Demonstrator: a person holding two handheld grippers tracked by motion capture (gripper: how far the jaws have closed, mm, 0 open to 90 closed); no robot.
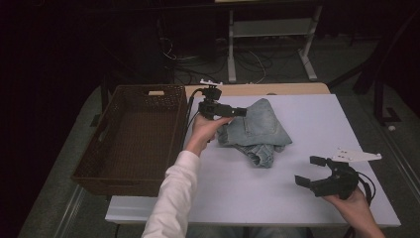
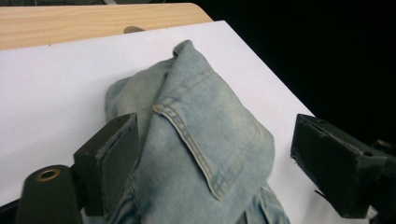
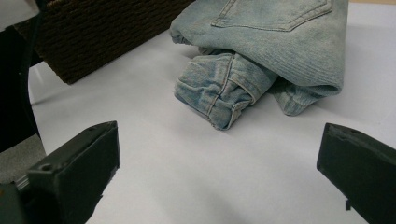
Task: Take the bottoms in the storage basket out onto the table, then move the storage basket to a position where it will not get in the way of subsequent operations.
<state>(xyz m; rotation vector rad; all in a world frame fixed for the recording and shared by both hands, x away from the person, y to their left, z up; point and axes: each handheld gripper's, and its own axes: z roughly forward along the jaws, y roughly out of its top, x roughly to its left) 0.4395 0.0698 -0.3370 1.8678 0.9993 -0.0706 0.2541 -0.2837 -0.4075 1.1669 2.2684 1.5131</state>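
Observation:
A folded pair of light blue jeans (image 1: pixel 257 126) lies on the white tabletop (image 1: pixel 277 193), right of the middle. My left gripper (image 1: pixel 241 112) hovers just over the jeans' left edge, pointing right, jaws open. In the left gripper view the jeans (image 2: pixel 205 126) lie below and between my left gripper's (image 2: pixel 217 135) spread jaws, and the right jaw stands clear of the cloth. My right gripper (image 1: pixel 308 171) rests open near the front right of the table, apart from the jeans. From there the jeans (image 3: pixel 280 46) lie ahead of my right gripper (image 3: pixel 222 140), rolled leg end nearest.
A dark brown woven basket (image 1: pixel 176 134) stands at the left edge of the table, beside the left hand; its wall (image 3: pixel 93 32) shows in the right gripper view. A wooden strip (image 1: pixel 277 89) runs along the table's far edge. Cables and a white frame stand on the floor behind.

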